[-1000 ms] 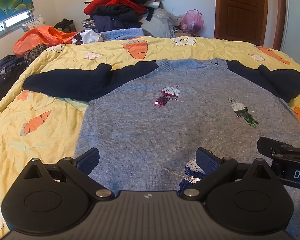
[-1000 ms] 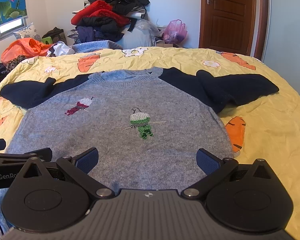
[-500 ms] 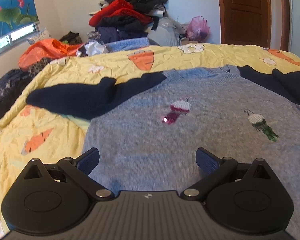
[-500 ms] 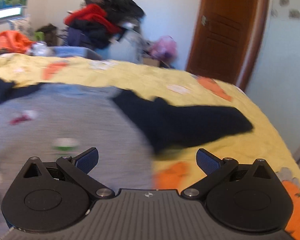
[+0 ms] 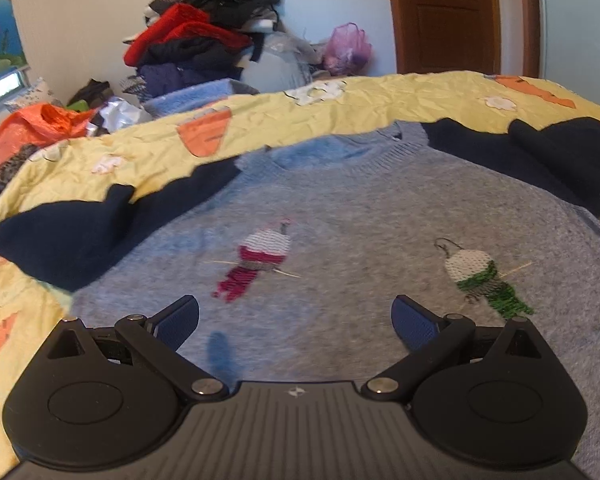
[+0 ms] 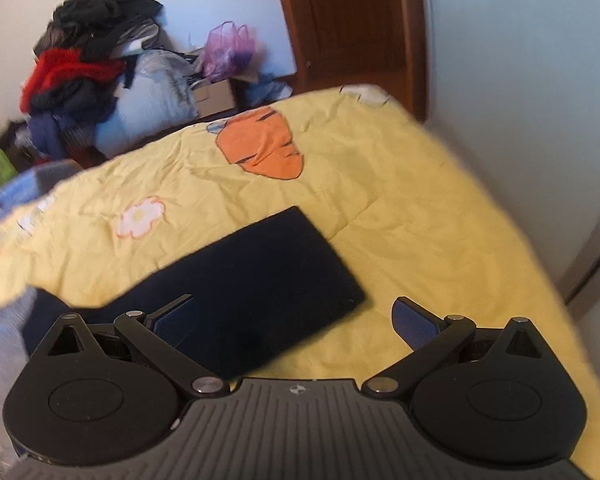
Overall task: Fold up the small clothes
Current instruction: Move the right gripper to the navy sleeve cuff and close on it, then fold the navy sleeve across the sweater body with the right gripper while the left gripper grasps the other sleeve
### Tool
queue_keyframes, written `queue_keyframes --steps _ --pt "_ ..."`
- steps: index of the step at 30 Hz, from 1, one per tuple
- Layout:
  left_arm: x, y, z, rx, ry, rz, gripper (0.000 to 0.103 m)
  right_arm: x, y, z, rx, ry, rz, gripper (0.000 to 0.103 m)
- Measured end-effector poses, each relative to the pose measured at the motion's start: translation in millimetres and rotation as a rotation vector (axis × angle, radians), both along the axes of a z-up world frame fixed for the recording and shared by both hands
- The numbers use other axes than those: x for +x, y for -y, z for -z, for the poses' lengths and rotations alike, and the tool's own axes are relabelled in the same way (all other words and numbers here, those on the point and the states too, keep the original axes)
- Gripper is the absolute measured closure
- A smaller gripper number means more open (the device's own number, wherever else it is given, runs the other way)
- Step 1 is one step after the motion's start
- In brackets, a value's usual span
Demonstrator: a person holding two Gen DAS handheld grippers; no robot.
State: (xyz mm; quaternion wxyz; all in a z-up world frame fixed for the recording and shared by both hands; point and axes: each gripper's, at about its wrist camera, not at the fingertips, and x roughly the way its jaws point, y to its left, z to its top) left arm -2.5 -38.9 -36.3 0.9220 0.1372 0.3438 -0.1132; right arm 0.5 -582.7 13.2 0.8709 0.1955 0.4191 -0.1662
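Note:
A small grey sweater (image 5: pixel 360 216) with dark navy sleeves lies flat, face up, on a yellow bedspread (image 5: pixel 340 108). It has sequin bird patches, pink and green. My left gripper (image 5: pixel 296 318) is open and empty above the sweater's chest. The left sleeve (image 5: pixel 72 236) stretches out to the left. In the right wrist view my right gripper (image 6: pixel 296 318) is open and empty above the end of the right navy sleeve (image 6: pixel 268 280), whose cuff lies on the bedspread (image 6: pixel 400 208).
A tall pile of clothes (image 5: pixel 204 40) and a pink bag (image 5: pixel 346 46) stand beyond the bed's far edge. An orange bag (image 5: pixel 32 128) lies at the far left. A brown door (image 6: pixel 340 20) and a wall are on the right.
My left gripper has moved forward up the sweater toward the collar. My right gripper has swung right and forward, from the sweater's body to the right sleeve's cuff. Both stay open.

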Motion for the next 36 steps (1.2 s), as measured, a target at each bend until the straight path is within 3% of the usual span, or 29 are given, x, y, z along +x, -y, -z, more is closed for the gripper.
queue_keyframes --steps 5,7,10,11,12,14,15,18,23,26,31,33,36 --pt "0.8 15.7 0.2 -0.033 0.001 0.031 0.0 14.7 -1.2 0.3 -0.022 -0.019 -0.026 0.006" --pt "5.7 27.9 -2.6 -0.045 -0.007 0.053 0.0 16.0 -0.4 2.1 0.05 -0.012 -0.04 0.015" --pt "19.6 46.3 -4.1 -0.057 -0.014 0.046 0.0 15.6 -11.8 -0.3 0.04 0.029 -0.057 0.023" --pt "27.0 51.7 -1.9 -0.054 -0.039 0.039 0.0 15.4 -13.5 -0.8 0.055 0.043 -0.076 0.037" --pt "34.0 57.6 1.4 -0.042 -0.081 0.036 0.0 14.6 -14.1 -1.5 0.057 0.049 -0.064 0.045" --pt "41.7 58.9 3.1 -0.084 -0.127 0.03 0.0 13.6 -13.0 -1.8 0.073 0.055 -0.021 0.078" --pt "44.1 58.7 4.2 -0.095 -0.148 0.022 0.0 12.0 -11.8 -3.4 0.084 0.061 -0.009 0.084" --pt "46.1 55.4 6.1 -0.127 -0.165 0.017 0.0 7.6 -17.4 -11.3 0.069 0.098 0.019 0.086" --pt "35.1 49.8 15.8 -0.162 -0.06 0.074 0.0 4.7 -40.1 -30.5 0.071 0.207 0.036 0.089" --pt "44.9 44.3 10.1 -0.193 -0.108 0.127 0.0 3.8 -66.8 -48.5 0.086 0.281 -0.016 0.09" --pt "68.2 27.2 0.3 -0.265 -0.214 0.102 0.0 11.1 -135.5 -72.2 0.056 0.33 -0.186 0.09" --pt "79.4 11.1 -5.1 -0.366 -0.252 0.106 0.0 17.5 -166.3 -72.6 0.039 0.321 -0.248 0.09" --pt "107.8 -32.6 -5.9 -0.702 -0.371 0.075 0.0 27.5 -218.1 -62.5 -0.031 0.283 -0.339 0.09"
